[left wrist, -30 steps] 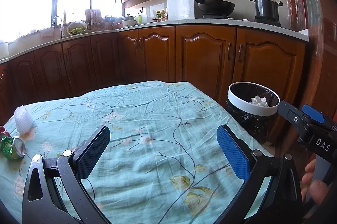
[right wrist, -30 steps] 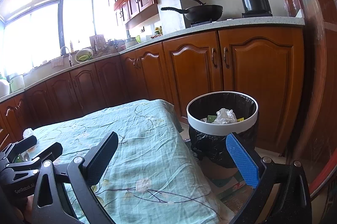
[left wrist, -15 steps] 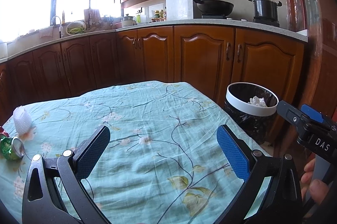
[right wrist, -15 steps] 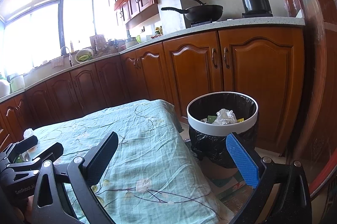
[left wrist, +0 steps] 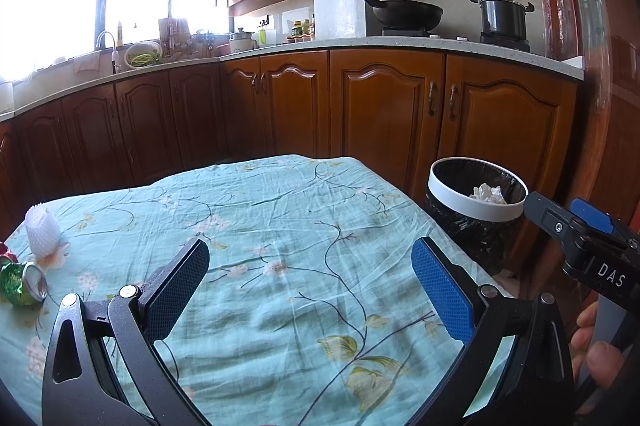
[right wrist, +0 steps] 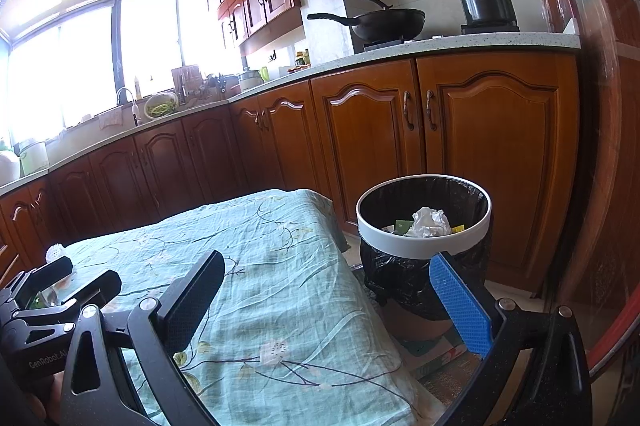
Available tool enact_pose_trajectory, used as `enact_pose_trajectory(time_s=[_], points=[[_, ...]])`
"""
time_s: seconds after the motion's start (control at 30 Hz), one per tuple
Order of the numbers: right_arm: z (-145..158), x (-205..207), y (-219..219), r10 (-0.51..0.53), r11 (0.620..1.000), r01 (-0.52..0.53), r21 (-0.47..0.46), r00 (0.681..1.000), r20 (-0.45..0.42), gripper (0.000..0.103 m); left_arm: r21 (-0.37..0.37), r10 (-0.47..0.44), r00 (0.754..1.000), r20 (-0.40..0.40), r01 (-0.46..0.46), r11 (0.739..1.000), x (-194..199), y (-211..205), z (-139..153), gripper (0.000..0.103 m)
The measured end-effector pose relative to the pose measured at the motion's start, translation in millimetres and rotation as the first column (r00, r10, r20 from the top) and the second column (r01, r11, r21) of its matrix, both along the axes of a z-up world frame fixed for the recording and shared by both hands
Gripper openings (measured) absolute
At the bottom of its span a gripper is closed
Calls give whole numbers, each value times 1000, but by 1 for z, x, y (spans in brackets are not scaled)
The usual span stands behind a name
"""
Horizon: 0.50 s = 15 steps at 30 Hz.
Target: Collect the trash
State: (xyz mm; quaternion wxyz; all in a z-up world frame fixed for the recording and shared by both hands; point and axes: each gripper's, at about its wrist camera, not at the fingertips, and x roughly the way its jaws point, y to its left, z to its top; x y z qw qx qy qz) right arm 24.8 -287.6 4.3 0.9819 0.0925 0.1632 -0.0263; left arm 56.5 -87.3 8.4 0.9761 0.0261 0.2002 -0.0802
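- Both grippers are empty with jaws spread wide: my left gripper (left wrist: 310,280) hangs over the near middle of the tabletop, and my right gripper (right wrist: 328,292) sits off the tabletop's right edge, aimed at the bin.
- My left gripper (right wrist: 60,286) also shows at the lower left of the right camera's view, and my right gripper (left wrist: 576,226) pokes in at the right of the left camera's view, so I am holding the two side by side and low.
- I judge the wide jaws are kept ready for the next pick, since nothing sits between the pads.
- Tablecloth (left wrist: 280,210), green with a floral print, is bare across the middle and right.
- Can (left wrist: 22,284), crushed and green, lies on its side at the tabletop's left edge, with a sliver of something red just beyond it that I cannot identify.
- Foam net (left wrist: 42,230), white, stands a little farther back near the far left corner, close to the can.
- These two look like the trash left to collect, so I expect my left gripper goes that way next.
- Bin (right wrist: 424,246), white-rimmed with a black liner, stands on the floor just off the tabletop's far right corner, near enough to drop things in from the table.
- Paper (right wrist: 430,222), crumpled white, already lies inside it with small green and yellow scraps.
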Motion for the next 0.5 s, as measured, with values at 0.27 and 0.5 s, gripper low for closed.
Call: enact_pose_trajectory(time_s=[0.27,0.5], points=[[1,1,0,6,1000,-6,4,1000,1,103,2,-3,1000,-4,3,1000,0,-1,1,103],[2,1,0,8,1000,-8,7,1000,1,103,2,-7,1000,-4,7,1000,1,-1,1,103]])
